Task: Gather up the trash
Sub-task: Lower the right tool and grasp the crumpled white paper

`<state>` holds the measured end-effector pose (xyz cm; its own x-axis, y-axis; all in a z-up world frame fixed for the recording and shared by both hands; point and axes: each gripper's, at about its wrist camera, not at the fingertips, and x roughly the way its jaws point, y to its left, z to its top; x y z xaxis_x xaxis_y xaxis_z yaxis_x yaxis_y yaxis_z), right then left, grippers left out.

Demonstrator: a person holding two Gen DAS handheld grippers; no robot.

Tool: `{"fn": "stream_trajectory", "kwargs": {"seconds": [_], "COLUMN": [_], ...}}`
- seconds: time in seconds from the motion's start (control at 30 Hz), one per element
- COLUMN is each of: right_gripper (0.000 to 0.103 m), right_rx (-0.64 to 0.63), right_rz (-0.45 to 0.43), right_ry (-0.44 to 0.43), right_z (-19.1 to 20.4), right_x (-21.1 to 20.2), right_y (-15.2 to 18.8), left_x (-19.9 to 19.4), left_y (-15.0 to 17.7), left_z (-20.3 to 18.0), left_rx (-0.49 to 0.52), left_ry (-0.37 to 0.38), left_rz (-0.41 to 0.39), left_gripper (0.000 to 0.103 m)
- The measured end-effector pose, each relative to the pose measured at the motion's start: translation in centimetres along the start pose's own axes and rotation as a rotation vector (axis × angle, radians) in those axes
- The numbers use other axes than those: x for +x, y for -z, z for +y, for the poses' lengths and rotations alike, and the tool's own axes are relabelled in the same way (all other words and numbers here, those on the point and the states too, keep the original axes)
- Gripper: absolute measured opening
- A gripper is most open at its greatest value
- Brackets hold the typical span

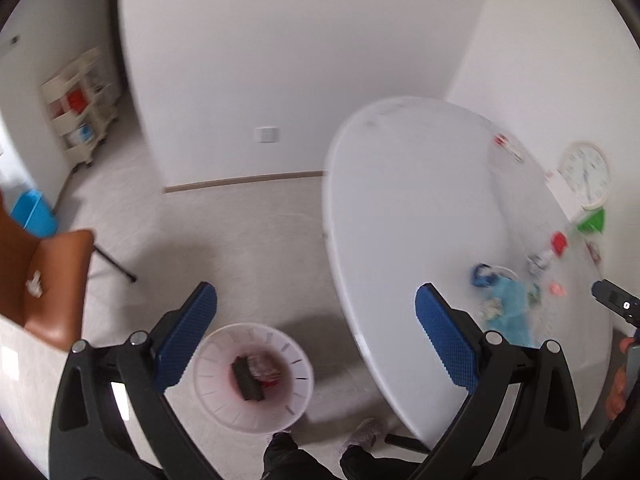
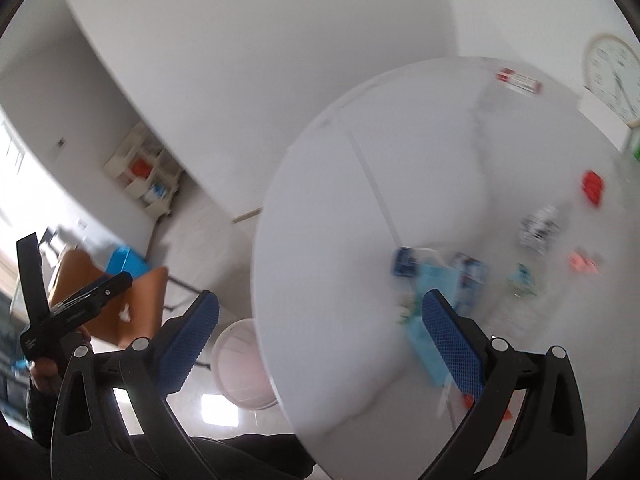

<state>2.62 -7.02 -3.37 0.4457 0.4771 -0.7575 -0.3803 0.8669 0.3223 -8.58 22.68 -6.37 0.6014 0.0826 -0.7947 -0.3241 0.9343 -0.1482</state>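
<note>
My left gripper [image 1: 316,312] stands open and empty above the floor, its blue pads [image 1: 188,332] wide apart. Below it a white waste bin [image 1: 253,376] on the floor holds a dark block and red scraps. My right gripper [image 2: 320,320] is also open and empty, over the near edge of the round white table [image 2: 360,160]. Scattered trash lies on the table: a light blue bag [image 2: 430,292], a blue wrapper [image 2: 404,262], a black-and-white crumpled wrapper [image 2: 540,228], a red piece [image 2: 592,186] and a pink scrap [image 2: 582,262]. Both views are blurred.
A brown chair [image 1: 52,280] with a white scrap on its seat stands left of the bin. A cream shelf unit [image 1: 80,108] and a blue box [image 1: 34,214] sit by the far wall. A white clock [image 1: 584,174] rests at the table's back. The person's feet [image 1: 360,436] are by the bin.
</note>
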Motion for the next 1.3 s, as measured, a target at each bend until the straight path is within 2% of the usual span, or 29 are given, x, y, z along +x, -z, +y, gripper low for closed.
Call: {"fn": "stream_trajectory", "kwargs": {"seconds": [0.3,0.47,0.67,0.83,1.0,1.07,1.1,1.13,1.23,1.3], "right_gripper": [0.101,0.101,0.101,0.099,0.081,0.068,0.063,0.051,0.044,0.043], "right_rx": [0.154,0.245,0.329,0.36,0.372,0.365,0.354,0.347,0.346,0.367], "right_rz": [-0.071,-0.081,-0.059,-0.002,0.118,0.142,0.15,0.152,0.134,0.103], "right_ry": [0.133,0.208,0.287,0.345,0.397,0.414,0.42,0.423,0.394,0.348], "right_z": [-7.4,-12.2,-18.8,-23.1,-26.5,-27.0,-27.1,-27.2,-27.6,-28.0], "right_x": [-2.7,-2.8,0.6,6.7,12.9,14.1,14.4,14.4,13.7,11.8], "right_y": [1.5,2.1,-0.4,-4.1,-5.3,-5.2,-5.1,-5.0,-4.4,-3.8], "left_x": [2.8,4.1,5.7,7.5,9.2,10.0,10.3,10.7,11.4,11.7], "left_y": [0.2,0.5,0.4,-0.6,-1.8,-2.1,-2.3,-2.4,-2.7,-2.8], "left_z": [-9.2,-13.8,-18.5,-21.5,-23.6,-24.6,-25.0,-25.6,-27.9,-30.1], "left_rx": [0.196,0.29,0.4,0.441,0.444,0.448,0.454,0.464,0.516,0.561], "left_ry": [0.129,0.163,0.164,0.183,0.201,0.213,0.216,0.219,0.232,0.248], "left_rz": [0.058,0.087,0.1,0.123,0.141,0.153,0.157,0.159,0.152,0.139], "left_gripper": [0.095,0.095,0.095,0.095,0.095,0.095,0.095,0.095,0.095,0.095]}}
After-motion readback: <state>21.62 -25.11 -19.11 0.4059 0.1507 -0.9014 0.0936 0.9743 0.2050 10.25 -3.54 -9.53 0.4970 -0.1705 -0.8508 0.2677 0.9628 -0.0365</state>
